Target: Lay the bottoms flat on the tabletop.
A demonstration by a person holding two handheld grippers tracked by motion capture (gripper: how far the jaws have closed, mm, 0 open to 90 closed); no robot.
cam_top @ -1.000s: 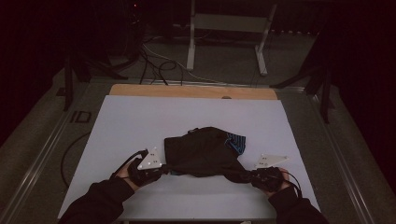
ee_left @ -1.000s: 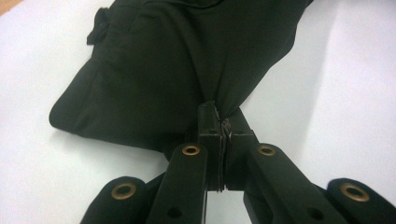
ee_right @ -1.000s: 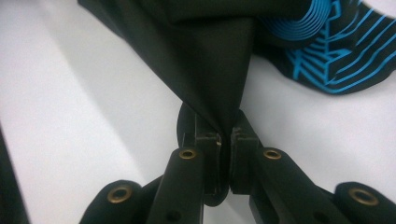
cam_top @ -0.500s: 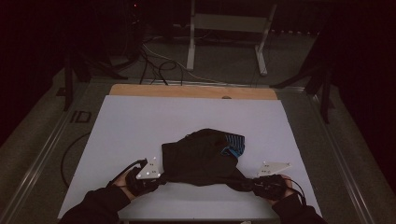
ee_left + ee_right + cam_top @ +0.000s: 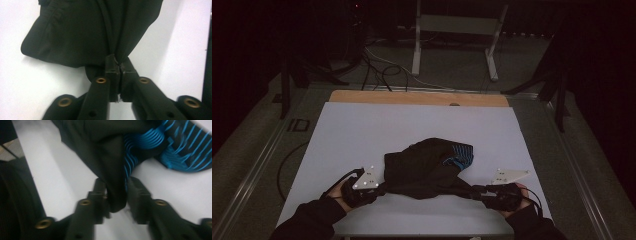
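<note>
A black garment with a blue-striped part lies bunched on the white tabletop. My left gripper is at its near left corner. In the left gripper view the jaws pinch a gathered fold of black cloth at the left gripper's tips, though they have just been opening. My right gripper is at the near right corner. Its jaws have just been opening and stand apart in the right gripper view, where a loose fold of the garment hangs in the gap of the right gripper, beside the blue stripes.
A wooden strip borders the table's far edge. Beyond it, a metal stand and cables sit on the dark floor. Bare white surface lies to the left, right and far side of the garment.
Both hands have drawn slightly toward the near edge of the table. The garment has bunched up a little between them.
</note>
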